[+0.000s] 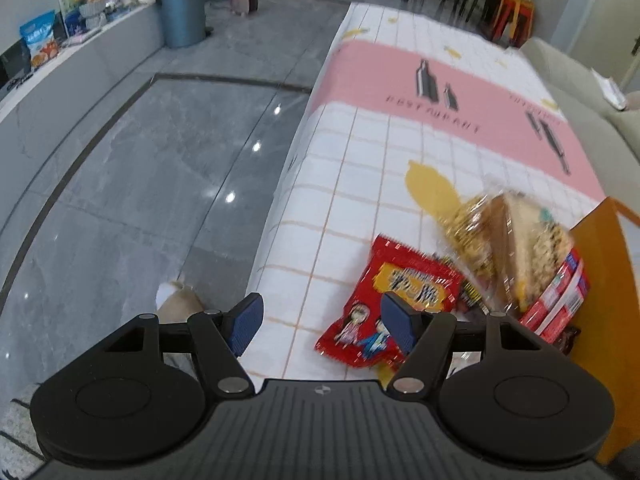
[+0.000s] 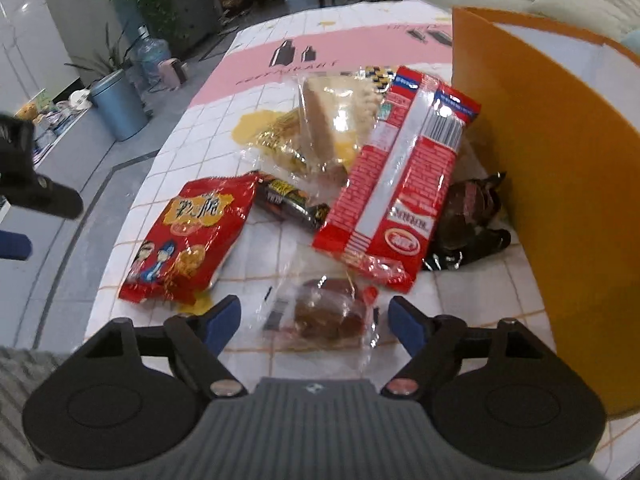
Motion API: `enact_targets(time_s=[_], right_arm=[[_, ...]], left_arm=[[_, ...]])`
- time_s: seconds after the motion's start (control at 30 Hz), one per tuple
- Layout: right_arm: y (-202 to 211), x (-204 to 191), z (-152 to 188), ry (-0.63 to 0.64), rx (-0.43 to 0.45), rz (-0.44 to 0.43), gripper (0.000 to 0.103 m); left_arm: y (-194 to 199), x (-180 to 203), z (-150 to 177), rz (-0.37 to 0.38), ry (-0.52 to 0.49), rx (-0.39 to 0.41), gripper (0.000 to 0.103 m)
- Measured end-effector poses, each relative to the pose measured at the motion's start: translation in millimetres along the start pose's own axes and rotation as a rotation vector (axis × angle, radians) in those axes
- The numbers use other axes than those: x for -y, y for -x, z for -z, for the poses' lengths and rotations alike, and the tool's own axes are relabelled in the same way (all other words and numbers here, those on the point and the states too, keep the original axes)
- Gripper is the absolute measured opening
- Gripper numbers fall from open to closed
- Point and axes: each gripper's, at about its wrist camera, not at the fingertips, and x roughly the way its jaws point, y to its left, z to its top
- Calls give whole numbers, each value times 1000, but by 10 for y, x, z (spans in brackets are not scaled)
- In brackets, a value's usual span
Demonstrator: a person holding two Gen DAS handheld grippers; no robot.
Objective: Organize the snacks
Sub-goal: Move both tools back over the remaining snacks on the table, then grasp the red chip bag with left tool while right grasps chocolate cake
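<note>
Blue pads of the right gripper [image 2: 314, 322] stand wide apart and grip nothing; between them, lower on the tablecloth [image 2: 272, 248], lies a clear packet with a brown cake [image 2: 326, 316], and the pads do not touch it. Just beyond it the long red biscuit pack [image 2: 400, 176] leans over a dark wrapped snack [image 2: 468, 220] beside the orange box [image 2: 560, 184]. To the left lies the red snack bag with cartoon children [image 2: 188, 236], and a small black-and-yellow bar [image 2: 290, 200] lies between this bag and the biscuit pack. Behind them rests a clear bag with a wedge of sponge cake [image 2: 328, 124]. The left gripper [image 1: 322, 322] is wide open too and holds nothing; it hangs over the table's edge, with its right pad in front of the red snack bag with cartoon children [image 1: 384, 308]. Beyond the table are a grey floor [image 1: 140, 184] and a blue bin [image 1: 182, 12].
</note>
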Motion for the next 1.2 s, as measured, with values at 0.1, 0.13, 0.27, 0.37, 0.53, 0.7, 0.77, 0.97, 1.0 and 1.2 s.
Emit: enact_targets(time_s=[0.1, 0.13, 0.27, 0.37, 0.53, 0.7, 0.77, 0.97, 1.0, 1.2], right_arm=[[-57, -84, -46, -4, 35, 76, 79], [-64, -102, -33, -4, 49, 93, 76], [-40, -59, 10, 30, 89, 105, 55], [-7, 50, 6, 23, 80, 84, 53], [101, 196, 76, 73, 39, 80, 53], [176, 320, 107, 57, 8, 71, 53], [167, 312, 111, 63, 8, 68, 53], [152, 315, 92, 50, -1, 60, 53], [151, 324, 87, 46, -2, 55, 53], [156, 363, 74, 29, -3, 40, 53]], left_arm=[[50, 44, 13, 3, -16, 41, 79], [56, 66, 21, 0, -27, 52, 79], [33, 144, 47, -14, -70, 67, 79], [-21, 191, 51, -21, -98, 49, 79], [-145, 363, -14, 112, -380, -48, 79], [-333, 543, 24, 147, -541, -31, 83], [-477, 641, 19, 135, -519, -66, 83], [-733, 881, 89, 105, -599, -71, 83], [-804, 896, 88, 89, -593, -91, 84], [-1091, 821, 51, 52, -495, -142, 101]])
